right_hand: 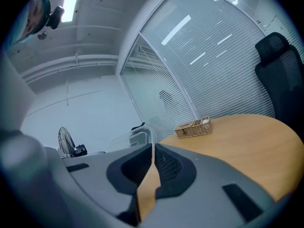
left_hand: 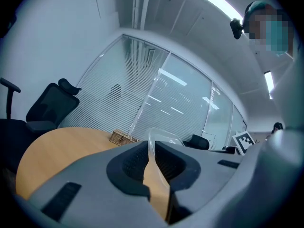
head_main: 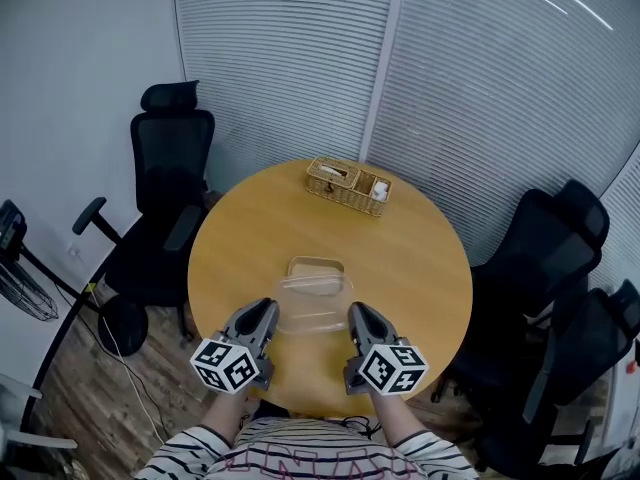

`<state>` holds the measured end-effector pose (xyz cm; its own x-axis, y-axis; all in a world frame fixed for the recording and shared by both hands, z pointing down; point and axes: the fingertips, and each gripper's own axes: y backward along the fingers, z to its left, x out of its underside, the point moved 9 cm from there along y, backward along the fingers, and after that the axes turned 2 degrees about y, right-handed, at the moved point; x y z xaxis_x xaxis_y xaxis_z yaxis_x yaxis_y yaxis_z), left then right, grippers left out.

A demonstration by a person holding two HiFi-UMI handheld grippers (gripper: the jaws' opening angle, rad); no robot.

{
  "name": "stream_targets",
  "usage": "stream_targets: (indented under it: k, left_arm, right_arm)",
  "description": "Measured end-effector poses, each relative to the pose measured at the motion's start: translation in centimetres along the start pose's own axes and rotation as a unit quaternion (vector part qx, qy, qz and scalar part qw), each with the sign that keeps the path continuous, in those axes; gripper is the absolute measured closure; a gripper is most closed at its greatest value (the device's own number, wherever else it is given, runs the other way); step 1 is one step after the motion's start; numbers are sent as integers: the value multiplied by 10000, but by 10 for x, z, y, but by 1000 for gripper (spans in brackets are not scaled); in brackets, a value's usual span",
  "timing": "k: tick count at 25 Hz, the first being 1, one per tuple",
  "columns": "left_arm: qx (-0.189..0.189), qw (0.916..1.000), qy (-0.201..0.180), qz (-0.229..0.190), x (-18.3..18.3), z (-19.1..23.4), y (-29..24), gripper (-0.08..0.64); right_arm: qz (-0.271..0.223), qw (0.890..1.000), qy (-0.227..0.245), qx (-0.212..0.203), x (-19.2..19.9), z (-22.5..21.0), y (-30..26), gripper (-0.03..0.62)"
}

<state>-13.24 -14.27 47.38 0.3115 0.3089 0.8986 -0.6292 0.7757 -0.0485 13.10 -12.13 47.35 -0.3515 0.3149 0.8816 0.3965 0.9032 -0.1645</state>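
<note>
The clear plastic container [head_main: 314, 294] sits on the round wooden table [head_main: 250, 218], a little toward the near edge from the middle, and I have it by both sides. My left gripper [head_main: 263, 314] is closed on the container's left rim. In the left gripper view the two dark pads [left_hand: 135, 163] press together on a thin wall of clear plastic [left_hand: 161, 137] that rises between them. My right gripper [head_main: 359, 317] is clamped the same way on the right rim. In the right gripper view its jaws meet on the thin clear edge, with the rest of the container [right_hand: 137, 136] showing just past them to the left. Both grippers lie low over the table's near edge, their marker cubes [head_main: 230, 364] toward me, and the container spans the gap between them.

Well apart from the container, at the far edge of the table, stands a wicker basket [head_main: 348, 185] with compartments and something white in one of them. It also shows in the left gripper view [left_hand: 122, 137] and the right gripper view [right_hand: 194, 127].

A black office chair [head_main: 170, 168] stands off the table's left edge, and more black chairs [head_main: 548, 238] crowd the right edge. A floor fan [right_hand: 66, 139] stands near the wall on the left, and glass walls with blinds run behind the table.
</note>
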Motion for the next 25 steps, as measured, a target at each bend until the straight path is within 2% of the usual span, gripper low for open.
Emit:
stream_targets:
  k: [13,25]
  left_arm:
    - [-280,9996,2,52,27,-31,40,502]
    - [-317,9994,116,93,48,-48,60,505]
  right_arm:
    - [303,9993,-119,-175,28,1,43,552]
    - [425,9990,-29,-160,41,2,73,552]
